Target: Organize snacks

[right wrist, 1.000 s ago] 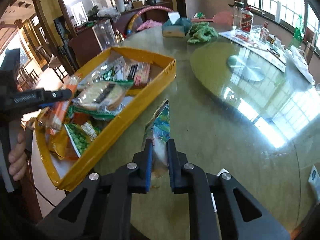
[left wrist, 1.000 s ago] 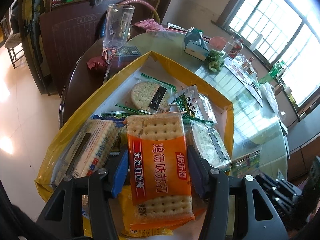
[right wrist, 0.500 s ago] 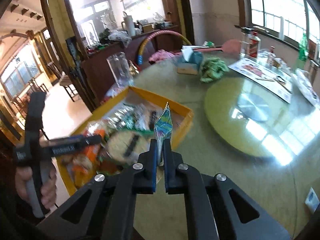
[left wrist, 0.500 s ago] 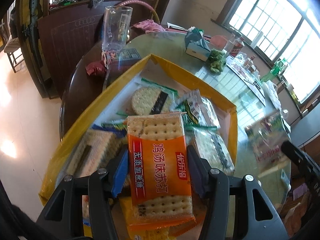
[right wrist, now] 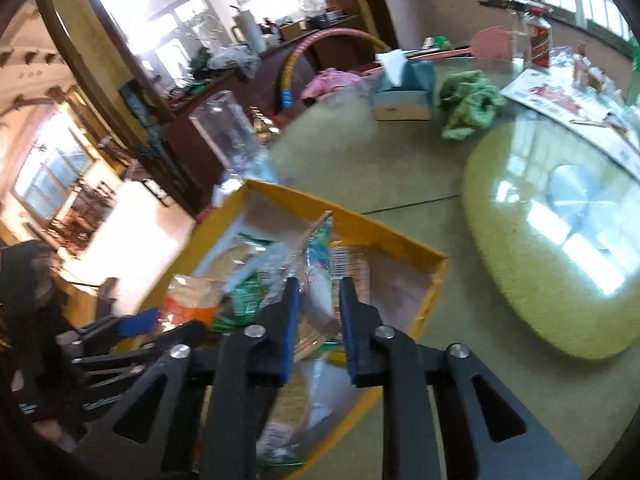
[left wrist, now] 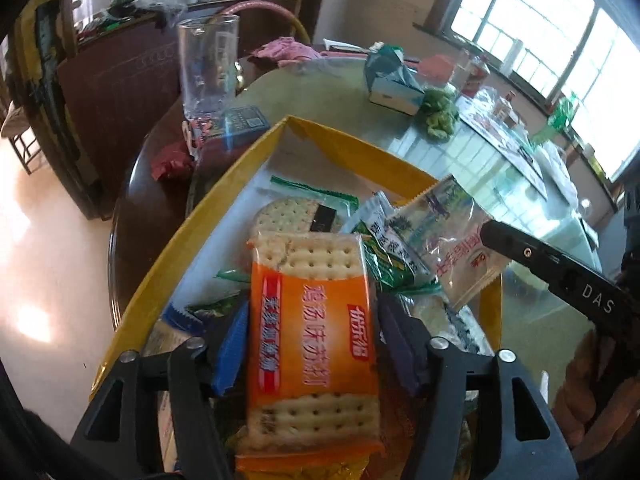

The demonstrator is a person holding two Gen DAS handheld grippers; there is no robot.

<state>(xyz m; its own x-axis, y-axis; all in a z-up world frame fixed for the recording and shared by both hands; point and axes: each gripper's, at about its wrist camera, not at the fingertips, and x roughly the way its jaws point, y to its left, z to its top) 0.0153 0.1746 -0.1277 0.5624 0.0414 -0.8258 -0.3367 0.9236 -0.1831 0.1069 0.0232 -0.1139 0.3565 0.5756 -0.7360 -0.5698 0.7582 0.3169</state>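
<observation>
1. Left gripper (left wrist: 310, 334): clamped on an orange cracker packet (left wrist: 312, 320), held above the near end of the yellow tray (left wrist: 192, 236).
2. Right gripper (right wrist: 318, 324): jaws parted around a clear snack bag (right wrist: 320, 276), loose between them, over the tray's middle.
3. Tray: full of wrapped snacks, round cracker pack (left wrist: 290, 214) included.
4. Worktop (right wrist: 400, 184): glass jug (left wrist: 206, 68), tissue box (right wrist: 404, 88) and green cloth (right wrist: 468, 102) beyond the tray.

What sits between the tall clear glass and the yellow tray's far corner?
In the left wrist view, a dark blue packet lies between the glass and the tray.
</observation>
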